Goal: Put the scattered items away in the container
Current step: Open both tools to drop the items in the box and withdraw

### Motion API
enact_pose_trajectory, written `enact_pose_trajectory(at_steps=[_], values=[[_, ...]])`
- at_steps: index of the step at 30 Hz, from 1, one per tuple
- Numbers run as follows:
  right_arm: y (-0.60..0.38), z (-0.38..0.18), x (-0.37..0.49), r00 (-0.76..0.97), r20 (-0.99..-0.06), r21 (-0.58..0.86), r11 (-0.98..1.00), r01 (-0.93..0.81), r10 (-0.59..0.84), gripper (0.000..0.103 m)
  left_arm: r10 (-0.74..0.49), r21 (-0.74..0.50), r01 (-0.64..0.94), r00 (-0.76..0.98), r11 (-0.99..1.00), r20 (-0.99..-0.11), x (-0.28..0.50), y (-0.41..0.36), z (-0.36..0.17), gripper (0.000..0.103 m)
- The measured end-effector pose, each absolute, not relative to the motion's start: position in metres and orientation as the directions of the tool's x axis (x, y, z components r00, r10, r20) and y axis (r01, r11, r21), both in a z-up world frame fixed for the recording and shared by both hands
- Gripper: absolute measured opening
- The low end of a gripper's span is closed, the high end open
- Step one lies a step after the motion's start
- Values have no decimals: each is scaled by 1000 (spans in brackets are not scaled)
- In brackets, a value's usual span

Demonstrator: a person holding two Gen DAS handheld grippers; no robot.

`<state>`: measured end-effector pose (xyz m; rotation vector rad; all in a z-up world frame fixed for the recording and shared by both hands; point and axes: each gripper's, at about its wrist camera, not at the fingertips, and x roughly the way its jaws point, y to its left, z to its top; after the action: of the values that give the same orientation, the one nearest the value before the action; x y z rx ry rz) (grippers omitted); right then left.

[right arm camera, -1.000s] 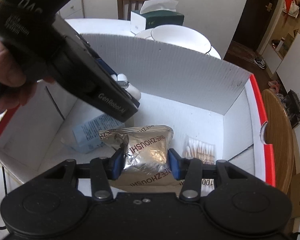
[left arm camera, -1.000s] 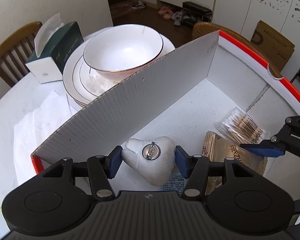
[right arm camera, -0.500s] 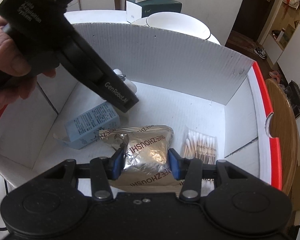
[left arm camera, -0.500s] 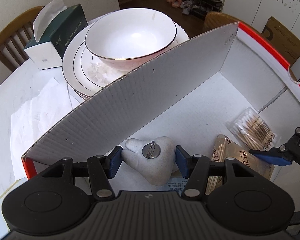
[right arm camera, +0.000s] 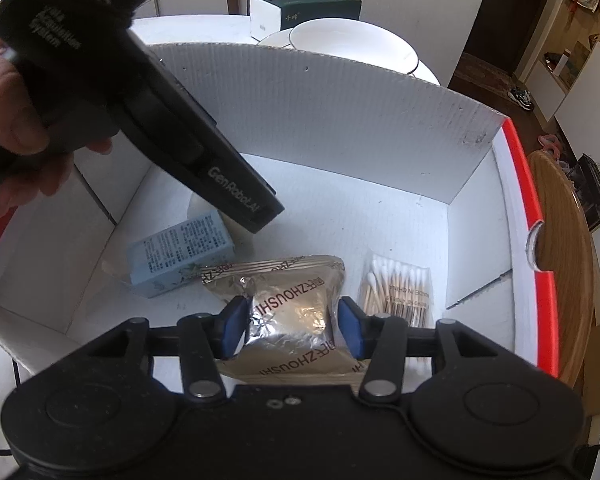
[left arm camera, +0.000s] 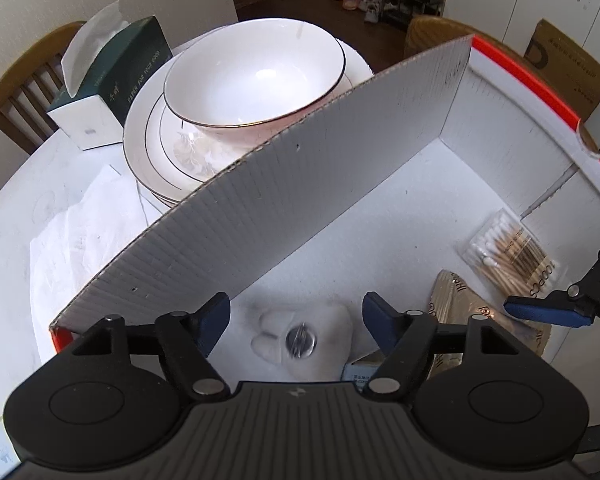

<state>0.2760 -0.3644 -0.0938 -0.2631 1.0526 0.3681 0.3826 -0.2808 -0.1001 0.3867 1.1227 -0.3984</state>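
With the left gripper (left arm camera: 296, 314) jaws just spread clear of the white badge (left arm camera: 304, 340) lying low-centre in the box (left arm camera: 300, 184), and the right gripper (right arm camera: 292, 322) loosening around the foil packet (right arm camera: 288, 312), both withdraw next.

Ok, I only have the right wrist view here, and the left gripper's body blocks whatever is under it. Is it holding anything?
Observer: No. In the left wrist view the left gripper has just been opening its jaws. A white padded badge shows between them inside the box, touching neither pad.
Operator: Is the badge sharp in that view?
Observer: No, it is blurred. A round metal disc on it is all that can be made out.
Operator: Anything outside the box on that side?
Observer: A crumpled white sheet lies on the table beside the box wall. I cannot tell whether it counts as an item to tidy.
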Motion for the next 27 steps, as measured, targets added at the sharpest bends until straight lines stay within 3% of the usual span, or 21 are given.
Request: enact_pose_trajectory(at_steps=[2, 27], values=[[-367, -90, 276, 453, -874, -31, 912, -410, 175, 57, -122, 89, 487, 386, 869, -915, 381, -279, -97, 72], [-365, -37, 244, 548, -801, 9, 920, -391, 241, 66, -293, 14, 509, 518, 861, -804, 309, -234, -29, 72]])
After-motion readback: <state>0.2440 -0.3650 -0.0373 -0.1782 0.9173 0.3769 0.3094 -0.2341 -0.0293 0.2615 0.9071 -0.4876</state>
